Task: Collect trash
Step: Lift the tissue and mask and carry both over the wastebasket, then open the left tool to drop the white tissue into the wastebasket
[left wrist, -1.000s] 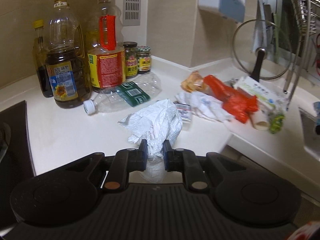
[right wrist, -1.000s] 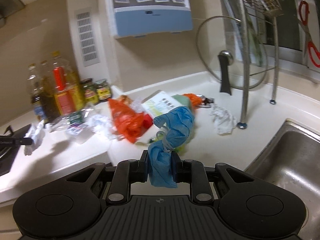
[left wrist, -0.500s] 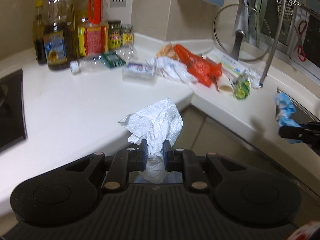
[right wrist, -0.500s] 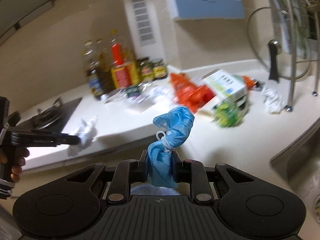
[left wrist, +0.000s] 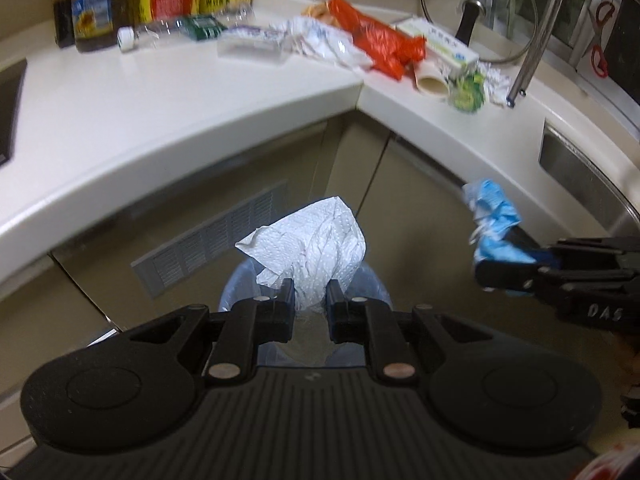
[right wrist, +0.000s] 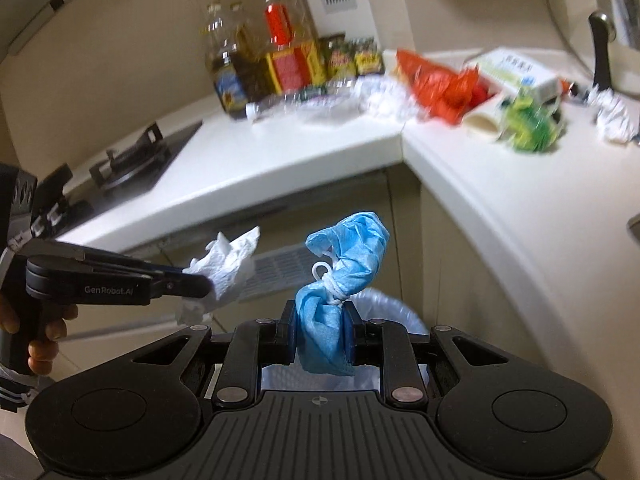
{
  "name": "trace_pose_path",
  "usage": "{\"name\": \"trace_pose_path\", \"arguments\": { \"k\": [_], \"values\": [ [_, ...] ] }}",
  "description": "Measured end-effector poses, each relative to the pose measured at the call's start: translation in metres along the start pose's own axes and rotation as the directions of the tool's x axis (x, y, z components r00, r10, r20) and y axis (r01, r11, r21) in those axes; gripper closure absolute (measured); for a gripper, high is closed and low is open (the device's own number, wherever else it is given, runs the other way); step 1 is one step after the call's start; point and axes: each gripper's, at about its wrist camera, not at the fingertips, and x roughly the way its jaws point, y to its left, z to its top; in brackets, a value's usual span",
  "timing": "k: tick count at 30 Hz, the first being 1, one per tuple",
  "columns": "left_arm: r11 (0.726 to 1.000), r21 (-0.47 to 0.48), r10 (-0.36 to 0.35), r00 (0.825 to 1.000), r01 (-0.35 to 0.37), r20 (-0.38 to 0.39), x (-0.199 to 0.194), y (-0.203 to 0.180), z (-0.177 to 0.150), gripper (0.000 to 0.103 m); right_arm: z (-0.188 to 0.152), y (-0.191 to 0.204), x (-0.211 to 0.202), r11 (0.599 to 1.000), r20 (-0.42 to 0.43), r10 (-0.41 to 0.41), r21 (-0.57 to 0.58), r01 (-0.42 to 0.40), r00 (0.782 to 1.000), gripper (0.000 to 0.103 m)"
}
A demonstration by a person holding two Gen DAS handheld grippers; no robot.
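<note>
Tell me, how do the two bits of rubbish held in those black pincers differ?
The left gripper holds a crumpled white paper towel, dimpled and loosely fanned out. The right gripper holds a blue face mask, smooth-looking, rolled into a bundle and tied with its white ear loop. The towel spreads wide above the fingers; the mask stands as a narrow twist. Both are clamped, off the counter, above the lined bin.

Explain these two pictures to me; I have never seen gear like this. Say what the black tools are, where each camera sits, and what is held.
No robot here: a person holds a black tool in each hand, each with a camera looking along its tongs. In the left tool's picture, the left tongs pinch a crumpled white paper towel. In the right tool's picture, the right tongs grip a balled blue face mask. Both hang above a lined trash bin on the floor. More litter, including a red wrapper, lies on the white counter.
</note>
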Motion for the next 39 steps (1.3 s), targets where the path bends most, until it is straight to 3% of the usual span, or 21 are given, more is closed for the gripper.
{"name": "trace_pose_path", "arguments": {
  "k": [13, 30, 37, 39],
  "values": [
    [0.999, 0.011, -0.047, 0.988, 0.049, -0.147, 0.082, 0.014, -0.009, 0.089, -0.031, -0.015, 0.076, 0.995, -0.121, -0.059, 0.073, 0.068, 0.991, 0.08],
    [0.995, 0.074, -0.059, 0.981, 0.074, -0.183, 0.163, 0.029, -0.011, 0.083, -0.037, -0.046, 0.112, 0.974, -0.137, -0.142, 0.155, 0.163, 0.98, 0.08],
    [0.993, 0.093, -0.048, 0.982, 0.066, -0.185, 0.176, 0.027, -0.014, 0.045, -0.041, -0.047, 0.11, 0.97, -0.144, -0.147, 0.174, 0.171, 0.979, 0.08],
    [0.993, 0.097, -0.045, 0.983, 0.063, -0.179, 0.176, 0.027, -0.015, 0.044, -0.041, -0.047, 0.11, 0.97, -0.145, -0.145, 0.175, 0.17, 0.979, 0.08]
  ]
}}
